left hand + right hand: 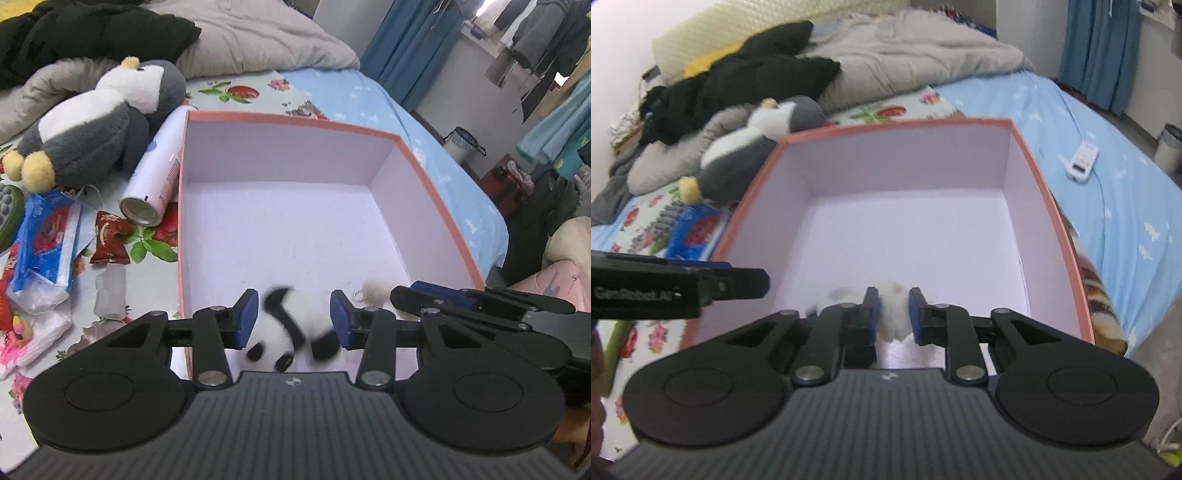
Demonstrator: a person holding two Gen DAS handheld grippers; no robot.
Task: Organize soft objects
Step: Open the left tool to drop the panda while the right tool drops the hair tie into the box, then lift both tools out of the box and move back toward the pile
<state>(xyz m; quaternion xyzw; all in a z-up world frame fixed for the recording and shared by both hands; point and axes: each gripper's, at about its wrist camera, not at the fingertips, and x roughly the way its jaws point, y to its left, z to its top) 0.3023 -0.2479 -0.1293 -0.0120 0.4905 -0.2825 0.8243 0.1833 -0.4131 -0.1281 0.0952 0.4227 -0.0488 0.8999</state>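
Observation:
A pink-rimmed box [295, 122] with a white inside stands on the bed; it also shows in the right wrist view [897, 127]. My left gripper [294, 318] is open over the box's near end, and a blurred black-and-white panda plush [291, 332] sits between its jaws without being touched. My right gripper [891, 314] is shut on a white fluffy toy [893, 314] over the near edge of the box. That toy [373, 290] and the right gripper show at the lower right of the left wrist view. A grey-and-white penguin plush [99, 122] lies left of the box.
A spray can [155, 177], a blue tissue pack [48, 236], a red snack packet [109, 238] and small items lie left of the box. A grey duvet [258, 33] and black clothes [85, 33] are behind. A white remote [1082, 158] lies on the blue sheet to the right.

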